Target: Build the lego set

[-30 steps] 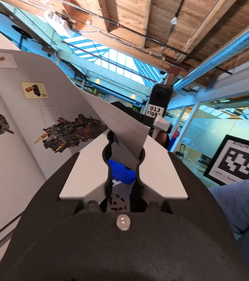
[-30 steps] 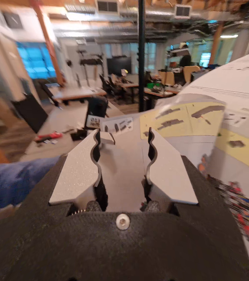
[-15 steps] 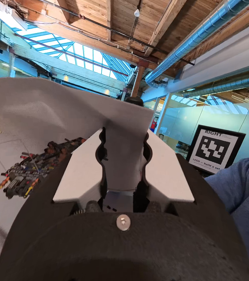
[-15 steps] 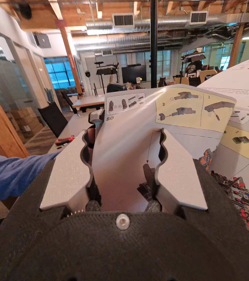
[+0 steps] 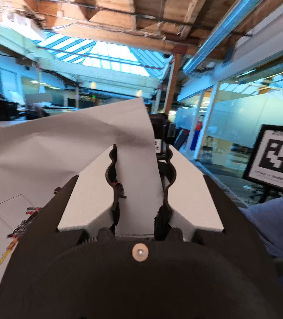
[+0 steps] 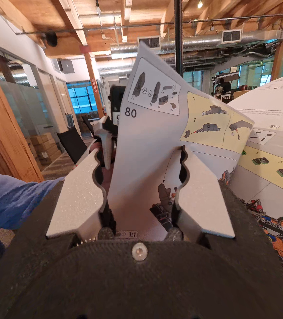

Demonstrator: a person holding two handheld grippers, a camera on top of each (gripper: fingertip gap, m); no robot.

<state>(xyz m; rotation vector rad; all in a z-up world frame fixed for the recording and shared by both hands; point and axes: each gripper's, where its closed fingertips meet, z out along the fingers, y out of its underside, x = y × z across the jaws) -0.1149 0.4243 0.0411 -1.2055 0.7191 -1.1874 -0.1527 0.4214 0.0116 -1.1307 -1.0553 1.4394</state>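
The lego instruction booklet (image 5: 33,155) lies open in front of both grippers. One of its pages (image 6: 154,138) is lifted and stands curled between them. My left gripper (image 5: 141,148) is open, and the blank grey side of the page (image 5: 137,189) passes between its fingers. My right gripper (image 6: 139,150) is open wide, with the printed side of the page between its fingers. The right gripper (image 5: 161,138) shows behind the page edge in the left wrist view. The left gripper (image 6: 106,138) shows beyond the page in the right wrist view. No loose lego pieces are in view.
A framed black-and-white marker sign (image 5: 282,155) stands at the right. A blue sleeve (image 5: 275,224) is at the right edge, and it also shows in the right wrist view (image 6: 7,198) at the left. More booklet pages (image 6: 266,172) bulge at the right. The tips of both grippers are at nearly the same place.
The page has risen and stands more upright between the grippers. Both grippers have opened wider, and both views have tilted and shifted.
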